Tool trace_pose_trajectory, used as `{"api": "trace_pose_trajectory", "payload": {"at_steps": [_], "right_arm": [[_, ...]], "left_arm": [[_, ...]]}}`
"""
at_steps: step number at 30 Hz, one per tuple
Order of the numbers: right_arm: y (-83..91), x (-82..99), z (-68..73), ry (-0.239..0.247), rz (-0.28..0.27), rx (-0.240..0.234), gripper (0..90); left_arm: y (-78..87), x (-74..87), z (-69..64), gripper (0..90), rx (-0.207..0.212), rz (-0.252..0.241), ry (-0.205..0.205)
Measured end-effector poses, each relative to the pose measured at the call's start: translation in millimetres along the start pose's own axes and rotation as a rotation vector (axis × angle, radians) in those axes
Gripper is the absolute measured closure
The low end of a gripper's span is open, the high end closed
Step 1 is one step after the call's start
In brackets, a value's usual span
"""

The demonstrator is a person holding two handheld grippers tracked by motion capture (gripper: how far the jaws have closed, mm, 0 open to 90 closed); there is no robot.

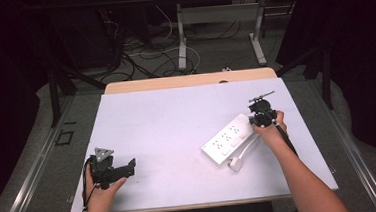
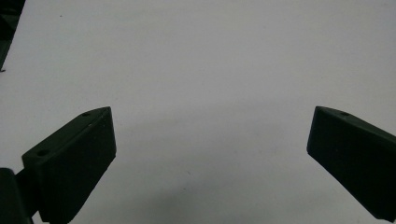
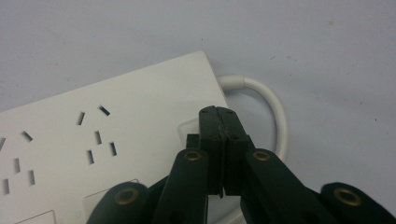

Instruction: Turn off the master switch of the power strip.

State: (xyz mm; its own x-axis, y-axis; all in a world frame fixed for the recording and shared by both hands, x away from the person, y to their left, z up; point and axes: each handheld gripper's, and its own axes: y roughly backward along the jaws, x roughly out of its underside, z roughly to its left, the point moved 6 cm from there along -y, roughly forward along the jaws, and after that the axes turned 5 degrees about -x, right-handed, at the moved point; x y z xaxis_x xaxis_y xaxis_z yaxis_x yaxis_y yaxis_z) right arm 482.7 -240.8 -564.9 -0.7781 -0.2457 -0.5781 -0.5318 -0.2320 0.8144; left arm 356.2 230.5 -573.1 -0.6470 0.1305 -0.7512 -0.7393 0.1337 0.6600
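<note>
A white power strip (image 1: 228,138) lies at an angle on the right half of the table (image 1: 176,117), its near end pointing toward the middle and its far end toward the right edge. A white cord (image 3: 275,107) leaves that far end in a tight loop, and a white plug (image 1: 236,163) lies just beside the strip on its near side. In the right gripper view the strip's face shows slotted sockets and, at the cord end, a small square button (a switch, by the look of it).

The right gripper (image 3: 219,114) is over that end of the strip, jaws clenched together with nothing between them, the joined tips right at the square button; whether they actually press on it I cannot tell. The right hand (image 1: 270,130) holds it from the near side.

Well apart, at the near left of the table, the left gripper (image 1: 125,169) rests in the left hand (image 1: 102,192). Its jaws stand wide and released, with bare tabletop between them in its own view.
</note>
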Motion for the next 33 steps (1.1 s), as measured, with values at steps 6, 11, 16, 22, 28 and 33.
{"api": "trace_pose_trajectory", "payload": {"at_steps": [6,11,16,22,28,33], "right_arm": [[0.2,-0.2,-2.0,-0.008,-0.004,-0.003,84.5],[0.3,-0.2,-3.1,-0.012,-0.008,-0.002,80.3],[0.5,-0.1,-3.4,-0.032,-0.011,-0.002,74.9],[0.7,0.5,-4.0,-0.024,-0.018,-0.012,68.7],[2.7,-0.7,-3.4,-0.036,-0.029,-0.019,58.5],[3.7,0.1,-4.4,-0.051,-0.024,-0.018,51.8]], "left_arm": [[0.2,0.3,0.2,1.2,-0.001,0.001,0.007],[-0.1,0.2,0.1,1.2,-0.001,0.0,0.007],[-0.3,0.1,-0.1,1.2,0.0,0.0,0.004],[-0.5,0.2,-0.1,1.3,0.001,0.001,0.004],[-0.3,0.5,-0.2,1.3,0.001,0.006,0.003],[-0.4,0.3,-0.3,1.3,0.001,0.006,0.0]]}}
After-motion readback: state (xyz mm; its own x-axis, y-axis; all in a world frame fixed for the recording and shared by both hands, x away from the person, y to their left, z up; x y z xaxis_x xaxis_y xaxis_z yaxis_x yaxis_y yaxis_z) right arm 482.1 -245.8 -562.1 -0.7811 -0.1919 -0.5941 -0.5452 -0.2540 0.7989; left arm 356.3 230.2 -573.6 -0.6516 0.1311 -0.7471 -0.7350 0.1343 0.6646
